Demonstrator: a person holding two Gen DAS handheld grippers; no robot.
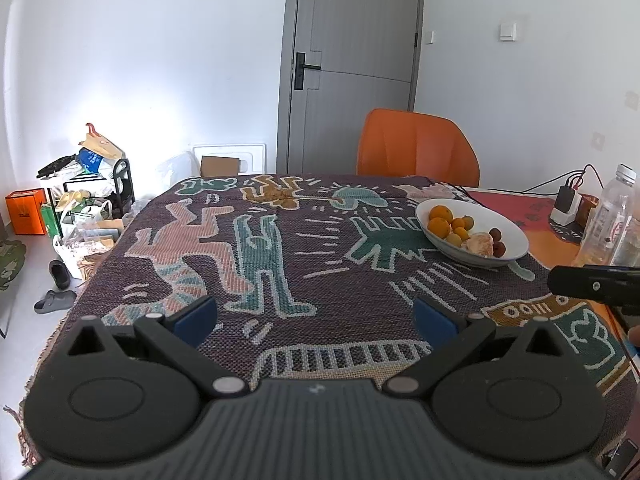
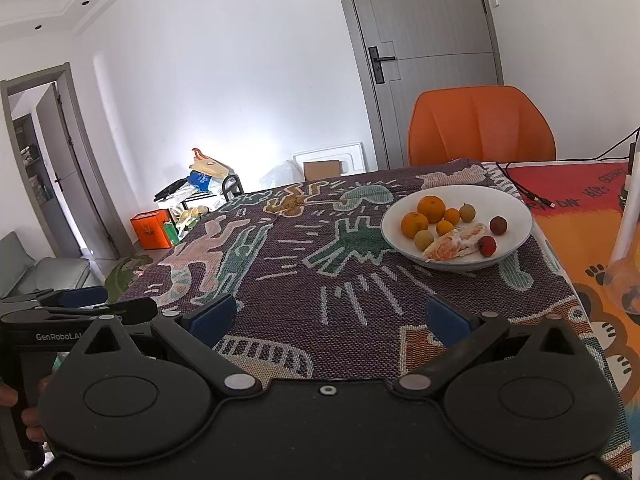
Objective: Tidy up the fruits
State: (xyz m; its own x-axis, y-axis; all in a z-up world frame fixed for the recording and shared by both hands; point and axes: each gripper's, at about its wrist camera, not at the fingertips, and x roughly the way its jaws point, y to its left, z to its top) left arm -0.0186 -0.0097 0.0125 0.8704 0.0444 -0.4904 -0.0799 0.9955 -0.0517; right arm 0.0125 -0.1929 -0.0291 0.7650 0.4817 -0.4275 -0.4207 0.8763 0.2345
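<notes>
Nine pieces of fruit lie in a white bowl [image 2: 520, 216] that stands on the patterned woven cloth [image 2: 360, 292], at about one o'clock in both wrist views: two oranges [image 2: 431, 208], two smaller orange fruits [image 2: 452, 216], two yellow-green round fruits [image 2: 467, 212], a peeled orange [image 2: 454, 245] toward the near rim, and two red lychees [image 2: 498, 225] on its right side. Both grippers hover above the cloth, well short of the bowl. Left gripper [image 1: 316, 316]: blue-padded fingers spread wide, nothing between them. Right gripper [image 2: 330, 318]: likewise spread wide and empty. An orange chair [image 2: 482, 124] stands beyond the table at twelve o'clock, before a grey door [image 2: 432, 40]. At three o'clock in the left view a clear plastic bottle [image 1: 608, 220] stands on an orange mat [image 2: 592, 232].
</notes>
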